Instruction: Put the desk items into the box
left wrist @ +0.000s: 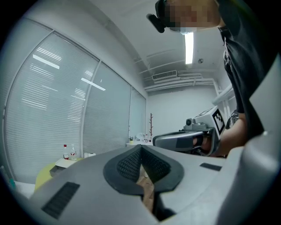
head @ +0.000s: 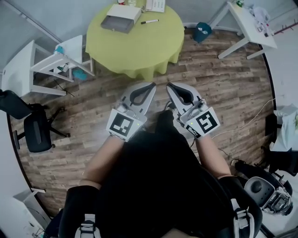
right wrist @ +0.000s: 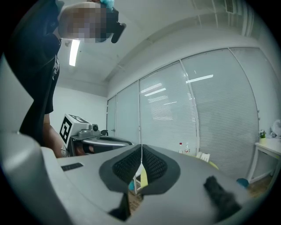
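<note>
Both grippers are held low in front of the person's body, side by side and level. Their noses lean toward each other, so the tips come near but do not touch. The bare forearms run back from them to bent elbows at the person's sides.

The left gripper [head: 150,85] is clenched. In the left gripper view its ribbed pads [left wrist: 131,163] meet along a single seam with nothing between them. Its marker cube [head: 125,124] faces up toward the head camera. The right gripper [head: 170,85] is clenched too. The right gripper view shows its pads [right wrist: 151,165] pressed together and empty, and its own marker cube [head: 206,122] also faces up. Each gripper view catches the other gripper just beside it.

Ahead of both grippers, well apart from them across a stretch of wooden floor [head: 93,107], stands the round counter [head: 139,51] under a yellow-green cloth. The box [head: 120,18] rests on the far part of the counter, ahead and to the left of the left gripper's nose. A marker [head: 149,21] lies just to the right of the box, roughly in line with the gap between the two grippers. A white flat item [head: 155,4] sits beyond the marker at the counter's far edge; what it is cannot be told. No desk item is in either gripper.
</note>
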Demonstrator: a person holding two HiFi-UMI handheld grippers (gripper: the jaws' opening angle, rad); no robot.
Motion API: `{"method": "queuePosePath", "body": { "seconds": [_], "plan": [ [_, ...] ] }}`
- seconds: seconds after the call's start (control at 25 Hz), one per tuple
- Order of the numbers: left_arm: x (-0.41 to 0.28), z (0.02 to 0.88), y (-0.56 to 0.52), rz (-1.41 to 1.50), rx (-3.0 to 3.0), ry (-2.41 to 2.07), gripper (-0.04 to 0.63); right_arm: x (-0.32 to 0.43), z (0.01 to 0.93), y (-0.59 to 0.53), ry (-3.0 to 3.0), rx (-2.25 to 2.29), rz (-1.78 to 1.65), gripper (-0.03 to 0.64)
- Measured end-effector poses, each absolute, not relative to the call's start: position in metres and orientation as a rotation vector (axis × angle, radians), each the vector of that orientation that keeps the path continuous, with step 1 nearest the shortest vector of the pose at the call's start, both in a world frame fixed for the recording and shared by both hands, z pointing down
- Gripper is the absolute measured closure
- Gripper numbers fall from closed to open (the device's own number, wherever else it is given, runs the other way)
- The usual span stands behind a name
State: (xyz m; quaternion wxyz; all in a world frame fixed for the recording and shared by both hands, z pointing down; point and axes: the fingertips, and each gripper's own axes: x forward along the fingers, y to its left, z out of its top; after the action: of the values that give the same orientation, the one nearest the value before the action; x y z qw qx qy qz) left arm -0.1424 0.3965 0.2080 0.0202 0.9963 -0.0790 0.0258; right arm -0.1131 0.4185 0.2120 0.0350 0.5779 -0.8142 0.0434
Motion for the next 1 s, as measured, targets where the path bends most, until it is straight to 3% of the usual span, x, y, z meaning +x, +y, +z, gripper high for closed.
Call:
{"method": "queuePosePath", "body": {
  "seconds": [1.0],
  "plan": [
    [0.058, 0.208, 0.329, 0.089, 3.016, -0.536, 0.584, 0.088, 0.221, 0.342, -2.669, 1.495, 0.129, 0.600]
  ]
}}
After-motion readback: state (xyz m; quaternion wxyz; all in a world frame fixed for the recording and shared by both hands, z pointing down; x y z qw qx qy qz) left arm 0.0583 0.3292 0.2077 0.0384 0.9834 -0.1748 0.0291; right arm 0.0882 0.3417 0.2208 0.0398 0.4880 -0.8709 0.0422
